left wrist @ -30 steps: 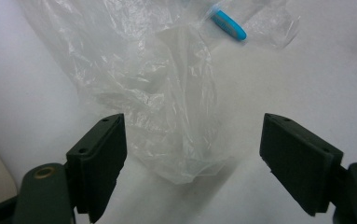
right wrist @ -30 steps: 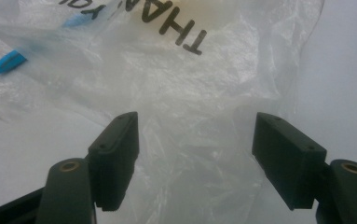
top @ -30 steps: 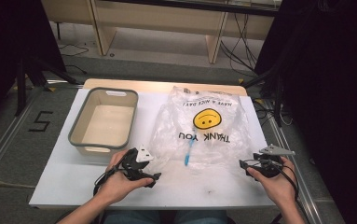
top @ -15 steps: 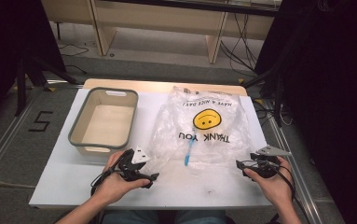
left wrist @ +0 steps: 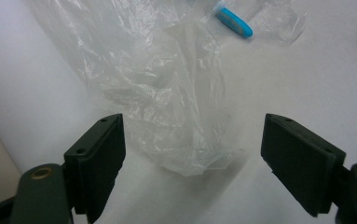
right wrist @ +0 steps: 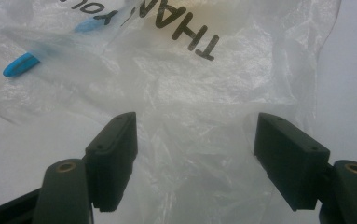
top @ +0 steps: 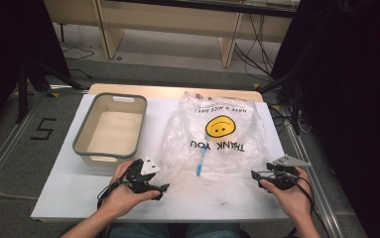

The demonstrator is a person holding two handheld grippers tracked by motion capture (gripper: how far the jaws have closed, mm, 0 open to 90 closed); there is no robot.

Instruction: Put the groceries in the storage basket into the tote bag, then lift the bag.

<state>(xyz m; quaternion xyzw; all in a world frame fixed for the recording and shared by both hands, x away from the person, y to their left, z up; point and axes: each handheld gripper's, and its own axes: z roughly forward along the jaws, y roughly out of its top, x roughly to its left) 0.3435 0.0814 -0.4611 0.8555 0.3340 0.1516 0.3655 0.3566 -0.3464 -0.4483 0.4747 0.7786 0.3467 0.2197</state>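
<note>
We hold both grippers, left [top: 158, 189] and right [top: 258, 177], jaws apart, at the bag's [top: 217, 134] near corners.

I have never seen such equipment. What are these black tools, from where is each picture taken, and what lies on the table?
A person sits at a white table and holds a hand-operated gripper in each hand: the left gripper and the right gripper. One picture comes from a camera above, looking down. The other two come from small cameras on the grippers, so you look along their black jaws. On the table lie a clear plastic bag with a smiley face, a blue object that looks to be inside it, and a grey tub. Both grippers are open, each facing a near edge of the bag. Nothing is held.
</note>
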